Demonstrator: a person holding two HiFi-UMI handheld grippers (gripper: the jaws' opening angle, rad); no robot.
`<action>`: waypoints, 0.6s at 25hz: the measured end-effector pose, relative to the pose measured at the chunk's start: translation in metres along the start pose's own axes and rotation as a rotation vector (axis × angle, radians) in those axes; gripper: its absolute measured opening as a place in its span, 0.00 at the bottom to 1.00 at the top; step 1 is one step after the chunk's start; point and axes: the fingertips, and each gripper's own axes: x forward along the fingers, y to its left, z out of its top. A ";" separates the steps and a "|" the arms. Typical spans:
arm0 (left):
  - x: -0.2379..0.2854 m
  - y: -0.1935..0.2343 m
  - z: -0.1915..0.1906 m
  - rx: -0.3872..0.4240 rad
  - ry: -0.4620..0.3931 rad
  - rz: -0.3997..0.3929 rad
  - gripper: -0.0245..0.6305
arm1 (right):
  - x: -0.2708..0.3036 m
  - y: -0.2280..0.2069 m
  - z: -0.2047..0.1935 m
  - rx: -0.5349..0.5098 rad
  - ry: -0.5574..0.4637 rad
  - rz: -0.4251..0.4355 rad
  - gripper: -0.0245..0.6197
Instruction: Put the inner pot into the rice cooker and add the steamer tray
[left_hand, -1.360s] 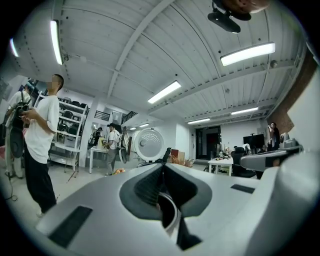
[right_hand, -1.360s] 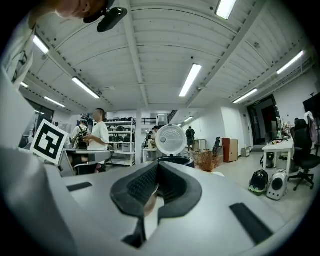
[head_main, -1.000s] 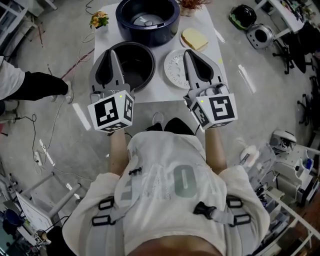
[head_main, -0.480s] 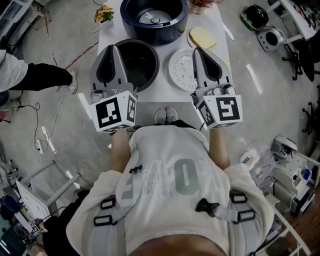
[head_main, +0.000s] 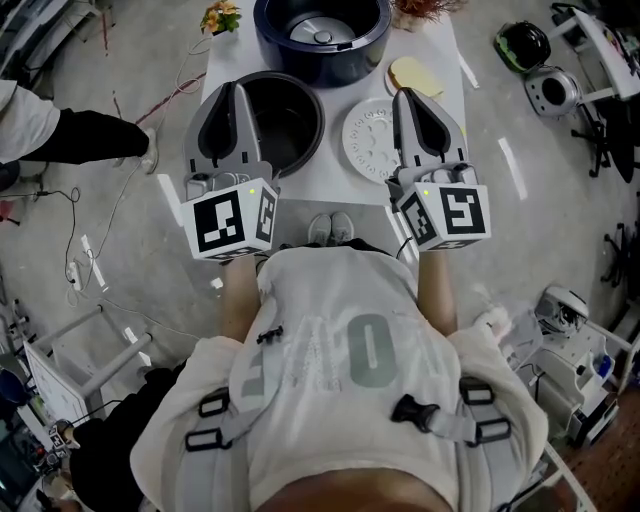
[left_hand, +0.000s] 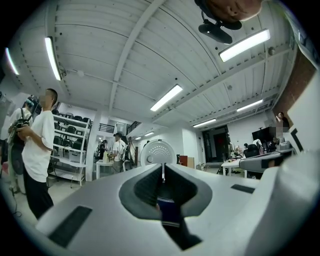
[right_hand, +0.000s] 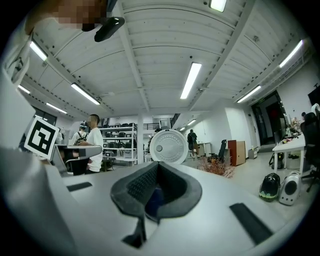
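Observation:
A dark inner pot (head_main: 290, 125) stands on the small white table (head_main: 330, 180), in front of the open navy rice cooker (head_main: 322, 35). To the pot's right lies the white round steamer tray (head_main: 368, 140). My left gripper (head_main: 229, 90) hovers over the pot's left rim, shut and holding nothing. My right gripper (head_main: 407, 96) hangs over the tray's right edge, also shut and empty. In the left gripper view the shut left gripper (left_hand: 162, 172) faces the cooker's raised white lid (left_hand: 159, 152). The right gripper view shows that lid (right_hand: 168, 146) beyond the shut right gripper (right_hand: 157, 169).
A yellow block (head_main: 417, 76) lies behind the tray. A small flower pot (head_main: 222, 17) and a dried plant (head_main: 425, 8) stand at the table's far corners. A person's leg (head_main: 90, 135) is at the left. Helmets (head_main: 527, 45) and cables lie on the floor.
The view has shifted so the table sits higher and further right. My right gripper has slid a little rightward over the tray's edge. Both grippers stay shut.

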 end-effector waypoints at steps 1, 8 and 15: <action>0.000 0.001 0.001 -0.001 -0.003 -0.002 0.08 | -0.001 0.000 0.001 0.004 -0.005 0.002 0.05; -0.003 0.006 0.010 -0.041 -0.032 -0.008 0.08 | -0.003 -0.011 0.005 0.031 -0.023 -0.003 0.05; -0.009 0.025 0.023 -0.217 -0.085 -0.020 0.51 | 0.011 -0.009 -0.004 0.161 0.029 0.102 0.54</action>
